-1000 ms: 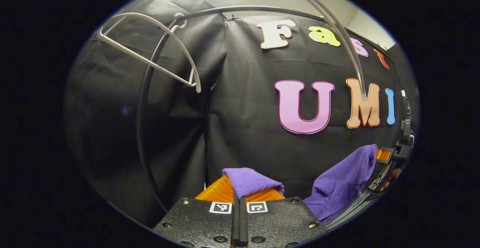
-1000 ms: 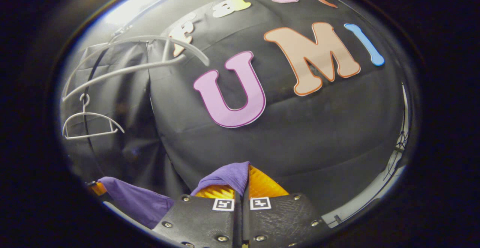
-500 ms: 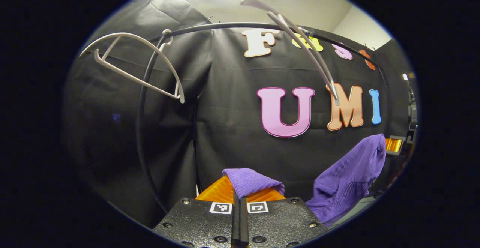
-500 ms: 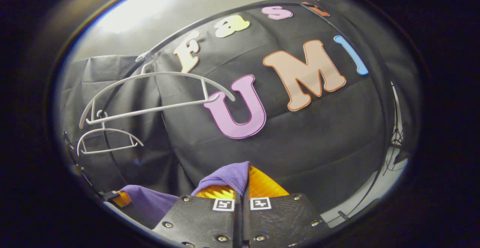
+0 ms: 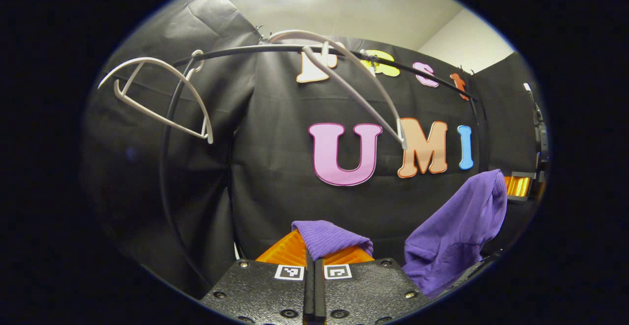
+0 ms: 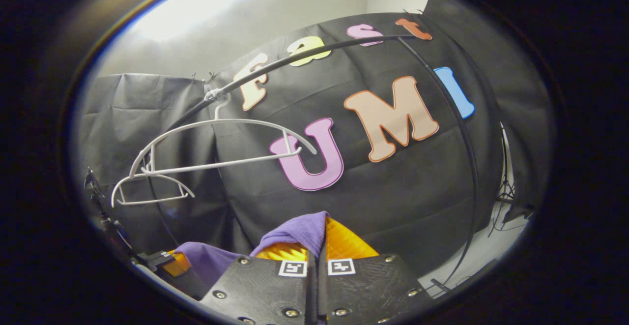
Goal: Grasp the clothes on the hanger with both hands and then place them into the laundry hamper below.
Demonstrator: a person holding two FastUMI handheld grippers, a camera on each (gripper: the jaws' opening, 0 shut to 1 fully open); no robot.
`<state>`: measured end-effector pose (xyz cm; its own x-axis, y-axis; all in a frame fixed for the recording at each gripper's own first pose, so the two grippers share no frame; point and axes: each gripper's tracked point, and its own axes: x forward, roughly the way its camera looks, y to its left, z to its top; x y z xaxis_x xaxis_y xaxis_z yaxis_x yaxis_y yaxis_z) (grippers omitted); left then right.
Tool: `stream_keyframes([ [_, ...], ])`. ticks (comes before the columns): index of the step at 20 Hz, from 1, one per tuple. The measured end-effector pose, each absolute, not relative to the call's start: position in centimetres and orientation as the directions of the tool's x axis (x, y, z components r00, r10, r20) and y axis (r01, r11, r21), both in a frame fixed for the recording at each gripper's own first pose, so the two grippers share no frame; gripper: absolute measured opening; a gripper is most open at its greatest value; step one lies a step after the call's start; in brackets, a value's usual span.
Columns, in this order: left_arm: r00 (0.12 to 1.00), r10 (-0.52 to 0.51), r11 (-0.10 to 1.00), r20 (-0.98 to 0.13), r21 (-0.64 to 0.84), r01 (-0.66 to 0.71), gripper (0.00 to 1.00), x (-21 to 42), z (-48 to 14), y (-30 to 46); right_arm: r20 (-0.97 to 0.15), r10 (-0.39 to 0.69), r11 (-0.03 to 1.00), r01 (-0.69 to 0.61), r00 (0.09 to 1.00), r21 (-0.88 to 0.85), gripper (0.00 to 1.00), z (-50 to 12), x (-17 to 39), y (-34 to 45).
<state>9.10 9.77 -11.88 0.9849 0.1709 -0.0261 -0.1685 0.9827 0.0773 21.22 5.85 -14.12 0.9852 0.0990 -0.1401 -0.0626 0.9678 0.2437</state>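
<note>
In the left gripper view, the left gripper (image 5: 311, 261) is clamped on a fold of the purple knit garment (image 5: 328, 237), its fingers pressed together with the cloth between them. Off to the right, more of the same garment (image 5: 454, 231) drapes from the other gripper. The white plastic hanger (image 5: 351, 81) on the black curved rail (image 5: 231, 51) hangs bare and has risen toward the top of the picture over the last second, suggesting both hands have come down and the garment is free. A second empty white hanger (image 5: 159, 94) hangs at the left.

In the right gripper view, the right gripper (image 6: 317, 253) is closed on another fold of purple cloth (image 6: 300, 234), and both bare hangers (image 6: 221, 143) now sit higher and farther off. The laundry hamper lies below the cameras' field; the remaining job appears to be lowering and releasing. Nothing visibly blocks the way, though the trailing cloth could snag the rail's upright.
</note>
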Motion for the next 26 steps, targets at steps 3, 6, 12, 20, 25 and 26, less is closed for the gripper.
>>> stream_keyframes([
  [3,0.989,0.144,0.987,-0.016,0.073,-0.143,0.0,9.1,-11.2,8.1,-0.14,0.128,0.966,-0.092,0.982,0.24,0.01,-14.1,20.1,7.0],
  [6,0.992,0.126,0.99,-0.015,0.069,-0.125,0.01,9.4,-11.1,7.0,-0.14,0.156,0.963,-0.119,0.978,0.243,0.01,-14.1,19.3,7.9],
  [12,0.993,0.114,0.99,-0.036,0.082,-0.111,0.01,9.6,-12.4,5.8,-0.138,0.179,0.958,-0.14,0.974,0.25,0.01,-15.3,18.5,8.2],
  [20,0.985,0.113,0.992,-0.13,0.068,-0.105,0.02,11.6,-18.9,4.9,-0.249,0.165,0.962,-0.1,0.954,0.254,0.01,-21.7,19.5,7.3],
  [25,0.98,0.089,0.995,-0.18,0.056,-0.081,0.02,12.8,-23.8,4.7,-0.308,0.147,0.966,-0.069,0.94,0.248,0.02,-27.2,19.9,6.4],
  [26,0.979,0.088,0.996,-0.186,0.041,-0.081,0.02,13.2,-24.1,4.2,-0.314,0.147,0.964,-0.064,0.938,0.259,0.01,-28.4,20.0,6.3],
])
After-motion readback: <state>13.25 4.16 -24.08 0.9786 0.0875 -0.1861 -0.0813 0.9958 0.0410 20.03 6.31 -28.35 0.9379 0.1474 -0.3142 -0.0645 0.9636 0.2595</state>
